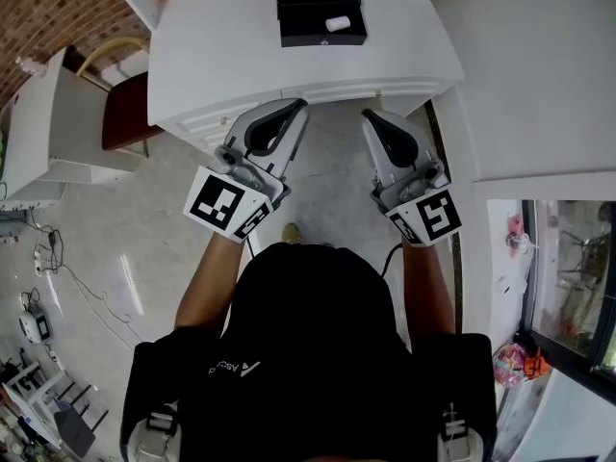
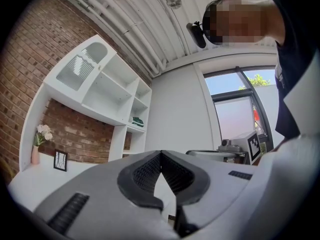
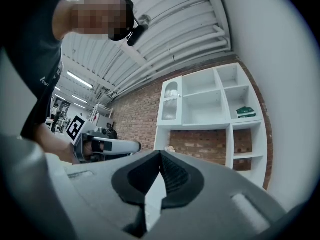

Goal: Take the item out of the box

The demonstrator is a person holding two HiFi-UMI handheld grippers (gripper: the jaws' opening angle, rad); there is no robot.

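Observation:
An open black box [image 1: 318, 8] lies on the far part of the white table [image 1: 221, 56], and a small white cylinder [image 1: 336, 24] rests in its front half. My left gripper [image 1: 296, 104] and right gripper [image 1: 370, 115] are held side by side at the table's near edge, well short of the box. Each one points up and forward. In the left gripper view the left gripper [image 2: 160, 153] has its ribbed pads closed together with nothing between them. The right gripper [image 3: 160, 153] looks the same in its own view. The box is out of sight in both gripper views.
A dark red chair [image 1: 125, 109] stands left of the table, beside a white side table [image 1: 38, 133]. Cables [image 1: 58, 277] trail over the floor at left. A white wall shelf [image 3: 210, 104] hangs on brick. A window [image 1: 568, 277] is at right.

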